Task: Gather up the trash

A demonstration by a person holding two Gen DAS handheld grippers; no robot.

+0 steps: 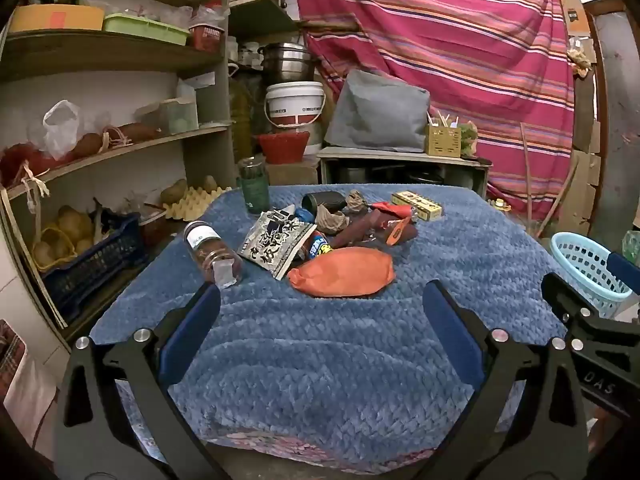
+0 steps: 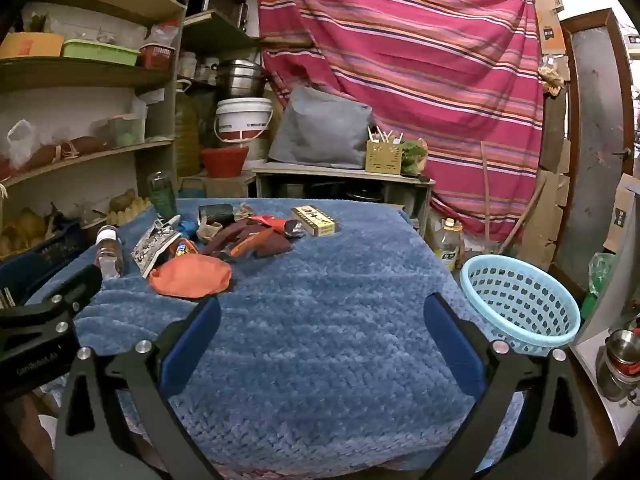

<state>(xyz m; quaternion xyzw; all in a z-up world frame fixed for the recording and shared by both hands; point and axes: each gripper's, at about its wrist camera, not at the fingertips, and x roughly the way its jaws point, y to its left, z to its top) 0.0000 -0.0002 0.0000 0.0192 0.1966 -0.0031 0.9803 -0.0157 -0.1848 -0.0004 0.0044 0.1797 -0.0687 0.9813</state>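
Note:
A pile of trash lies at the far middle of the blue blanket (image 1: 320,352): an orange wrapper (image 1: 342,272) in front, a black-and-white snack bag (image 1: 276,244), dark red wrappers (image 1: 360,232), a yellow box (image 1: 416,205) and a fallen brown jar (image 1: 212,254). A light blue basket (image 2: 520,300) stands off the table's right side. My left gripper (image 1: 320,308) is open and empty, short of the orange wrapper. My right gripper (image 2: 322,320) is open and empty over bare blanket, with the orange wrapper (image 2: 192,276) to its front left.
A green glass bottle (image 1: 253,184) stands at the table's far left. Shelves (image 1: 100,152) with boxes, bags and potatoes line the left. A striped cloth (image 1: 460,48), a white bucket (image 1: 295,102) and a low bench (image 1: 400,160) stand behind. A metal canister (image 2: 620,360) sits at the right.

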